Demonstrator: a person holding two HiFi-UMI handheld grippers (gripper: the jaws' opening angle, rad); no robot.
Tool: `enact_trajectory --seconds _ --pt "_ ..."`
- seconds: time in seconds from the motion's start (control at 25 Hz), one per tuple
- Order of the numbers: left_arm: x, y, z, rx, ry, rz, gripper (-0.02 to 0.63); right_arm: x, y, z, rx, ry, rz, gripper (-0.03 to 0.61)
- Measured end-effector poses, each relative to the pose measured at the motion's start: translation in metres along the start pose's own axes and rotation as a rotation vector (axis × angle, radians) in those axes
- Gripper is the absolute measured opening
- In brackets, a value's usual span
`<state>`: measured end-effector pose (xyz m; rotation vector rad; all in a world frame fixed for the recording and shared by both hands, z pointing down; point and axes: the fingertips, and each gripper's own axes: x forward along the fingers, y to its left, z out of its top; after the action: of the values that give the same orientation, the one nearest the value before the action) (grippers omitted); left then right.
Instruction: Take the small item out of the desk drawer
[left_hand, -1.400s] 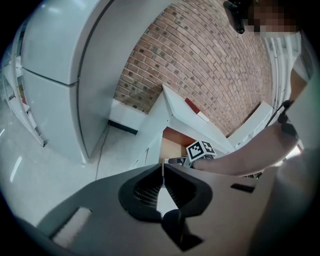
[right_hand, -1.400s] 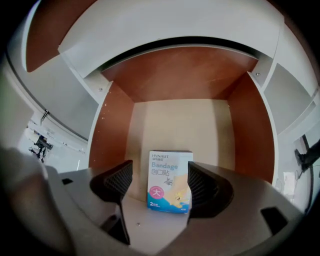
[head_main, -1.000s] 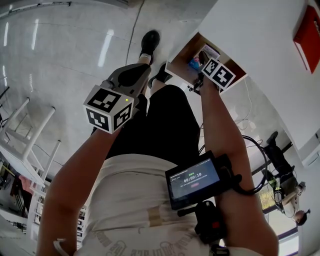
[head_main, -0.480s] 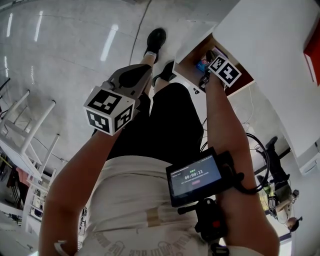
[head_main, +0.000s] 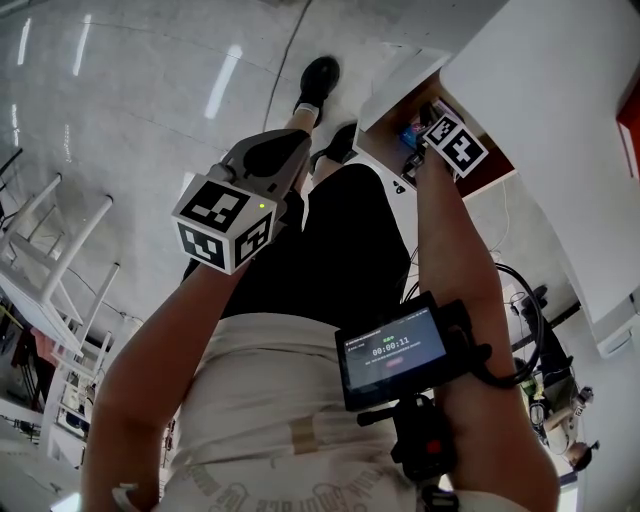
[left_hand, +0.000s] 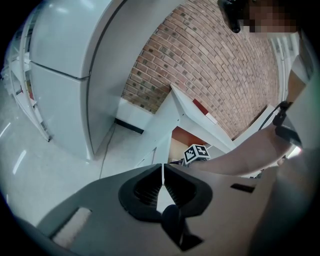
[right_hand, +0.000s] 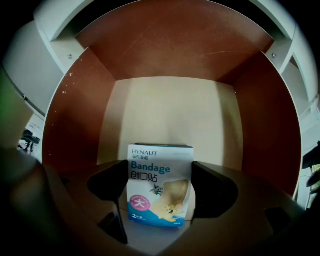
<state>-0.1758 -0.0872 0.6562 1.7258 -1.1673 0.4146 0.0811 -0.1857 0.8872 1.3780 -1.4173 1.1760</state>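
The grey left gripper (left_hand: 162, 172) has its jaws closed together on nothing. The right gripper (right_hand: 157, 172) points down into the open reddish-brown wooden drawer (right_hand: 165, 110). Its jaws have just been opening and stand wide on either side of the small white-and-blue cardboard "Bandage" box (right_hand: 159, 187). The box is printed with a tan plaster and a pink circle, and it lies unclamped on the drawer's pale floor.

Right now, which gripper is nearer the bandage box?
Right. The right gripper is down in the drawer, jaws just opened wider, either side of the bandage box; the left gripper is shut, outside the drawer.
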Motion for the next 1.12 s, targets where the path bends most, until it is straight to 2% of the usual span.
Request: enact_trajectory --seconds 0.52,0.88,1.12 --pt "0.016 0.000 0.012 0.016 0.047 -0.044 0.017 -0.009 0.006 0.007 0.018 -0.006 0.000 0.344" --pt "0.031 -0.052 0.017 0.083 0.069 -0.098 0.017 -0.039 -0.015 0.014 0.064 -0.037 0.072 0.344" --pt "0.029 -0.086 0.019 0.122 0.067 -0.117 0.017 -0.072 -0.017 0.017 0.080 -0.089 0.177 0.344"
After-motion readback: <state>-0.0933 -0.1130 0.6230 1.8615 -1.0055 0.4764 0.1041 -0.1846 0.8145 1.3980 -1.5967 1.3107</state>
